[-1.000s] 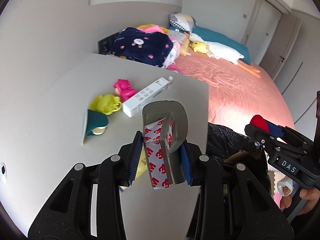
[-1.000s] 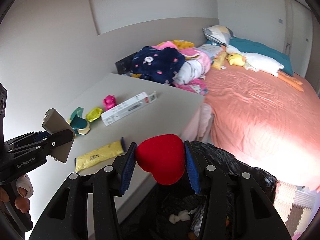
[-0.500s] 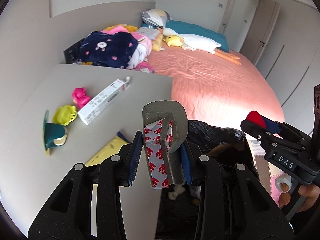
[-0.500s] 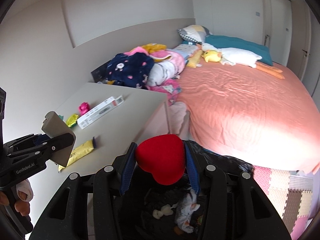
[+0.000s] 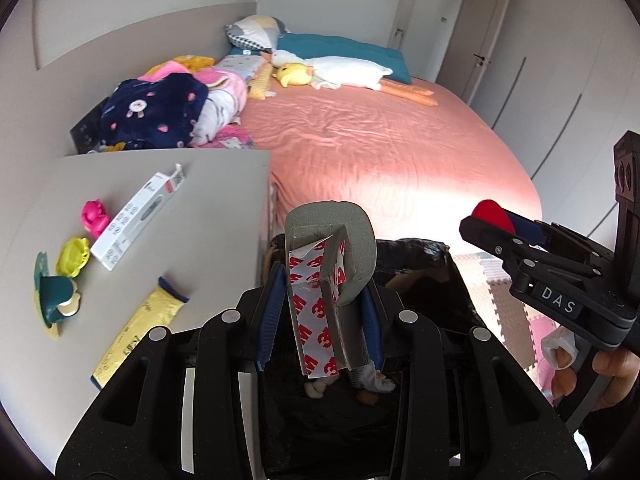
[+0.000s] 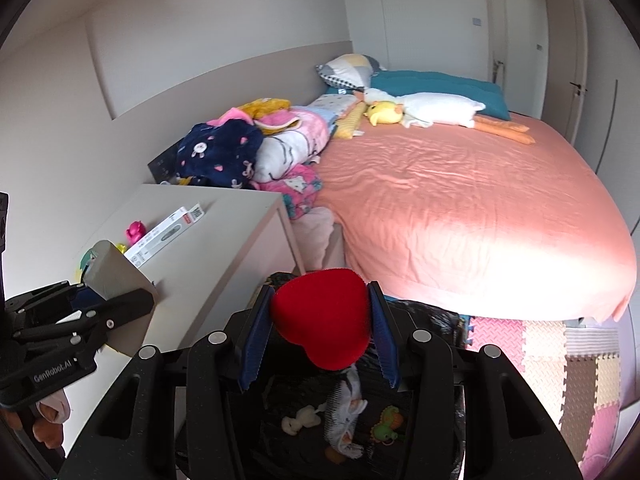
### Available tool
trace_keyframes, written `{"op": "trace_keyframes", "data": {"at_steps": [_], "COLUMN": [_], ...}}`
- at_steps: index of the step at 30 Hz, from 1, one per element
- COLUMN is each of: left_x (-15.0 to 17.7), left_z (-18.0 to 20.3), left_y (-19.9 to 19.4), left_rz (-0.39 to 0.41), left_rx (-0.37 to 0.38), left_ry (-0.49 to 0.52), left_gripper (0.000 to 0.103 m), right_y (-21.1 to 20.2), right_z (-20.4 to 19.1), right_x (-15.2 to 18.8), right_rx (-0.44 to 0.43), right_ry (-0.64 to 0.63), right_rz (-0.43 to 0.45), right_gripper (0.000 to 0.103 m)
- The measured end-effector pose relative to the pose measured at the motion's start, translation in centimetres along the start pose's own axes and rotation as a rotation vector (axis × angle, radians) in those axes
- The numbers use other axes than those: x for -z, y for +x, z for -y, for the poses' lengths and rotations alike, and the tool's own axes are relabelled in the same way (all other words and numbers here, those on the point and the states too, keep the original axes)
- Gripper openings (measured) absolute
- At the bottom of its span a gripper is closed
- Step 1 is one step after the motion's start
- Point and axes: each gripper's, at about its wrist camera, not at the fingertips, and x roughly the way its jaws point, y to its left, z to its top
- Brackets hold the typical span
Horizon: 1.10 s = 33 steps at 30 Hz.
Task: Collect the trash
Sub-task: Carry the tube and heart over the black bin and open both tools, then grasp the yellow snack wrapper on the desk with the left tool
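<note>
My left gripper (image 5: 320, 320) is shut on a grey foam corner guard (image 5: 332, 256) with red-and-white adhesive backing, held over the black-lined trash bin (image 5: 440, 280) beside the table. My right gripper (image 6: 320, 332) is shut on a red heart-shaped object (image 6: 322, 320), also above the bin (image 6: 440, 320), which holds several scraps. The right gripper shows in the left wrist view (image 5: 504, 224), the left gripper in the right wrist view (image 6: 100, 304). On the table (image 5: 216, 200) lie a yellow wrapper (image 5: 136, 336) and a white box (image 5: 136, 220).
On the table's left stand a pink toy (image 5: 94, 218), a yellow toy (image 5: 72, 256) and a teal cup (image 5: 52, 300). A bed with a pink sheet (image 6: 460, 208), piled clothes (image 6: 240, 152) and plush toys lies beyond. Foam floor mats (image 6: 560, 360) are at the right.
Both grippers have moved right, away from the table and over the bin, each still holding its item. The bin's inside has come into view.
</note>
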Motion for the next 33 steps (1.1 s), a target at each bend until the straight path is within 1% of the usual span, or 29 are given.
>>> {"op": "trace_keyframes", "data": {"at_steps": [6, 13, 14, 15, 16, 17, 18, 19, 23, 33], "left_x": [0.0, 0.0, 0.0, 0.0, 0.0, 0.1, 0.2, 0.2, 0.2, 0.5], "left_z": [1.8, 3.0, 3.3, 3.5, 3.6, 3.6, 3.6, 3.7, 3.8, 3.3], "left_y": [0.8, 1.5, 1.7, 1.9, 2.0, 1.9, 1.7, 1.5, 1.7, 1.8], "left_rz": [-0.023, -0.045, -0.059, -0.082, -0.088, -0.074, -0.056, -0.044, -0.056, -0.071], "left_rx": [0.038, 0.06, 0.069, 0.072, 0.063, 0.048, 0.046, 0.046, 0.024, 0.006], "left_ry": [0.046, 0.08, 0.087, 0.094, 0.091, 0.084, 0.081, 0.085, 0.102, 0.095], "left_gripper": [0.035, 0.036, 0.043, 0.055, 0.086, 0.097, 0.097, 0.097, 0.097, 0.097], "right_y": [-0.5, -1.0, -1.1, -1.1, -1.2, -1.4, -1.6, -1.8, -1.8, -1.7], "right_z": [1.4, 2.5, 2.7, 2.8, 2.9, 3.1, 3.2, 3.4, 4.1, 4.3], "right_x": [0.2, 0.3, 0.3, 0.4, 0.4, 0.5, 0.5, 0.5, 0.4, 0.4], "right_rx": [0.028, 0.043, 0.042, 0.045, 0.051, 0.065, 0.074, 0.078, 0.08, 0.07], "right_ry": [0.027, 0.057, 0.066, 0.074, 0.08, 0.09, 0.096, 0.103, 0.127, 0.132], "right_rz": [0.007, 0.013, 0.012, 0.008, 0.008, 0.021, 0.034, 0.042, 0.042, 0.04], "right_gripper": [0.048, 0.048, 0.049, 0.052, 0.066, 0.076, 0.083, 0.084, 0.084, 0.084]}}
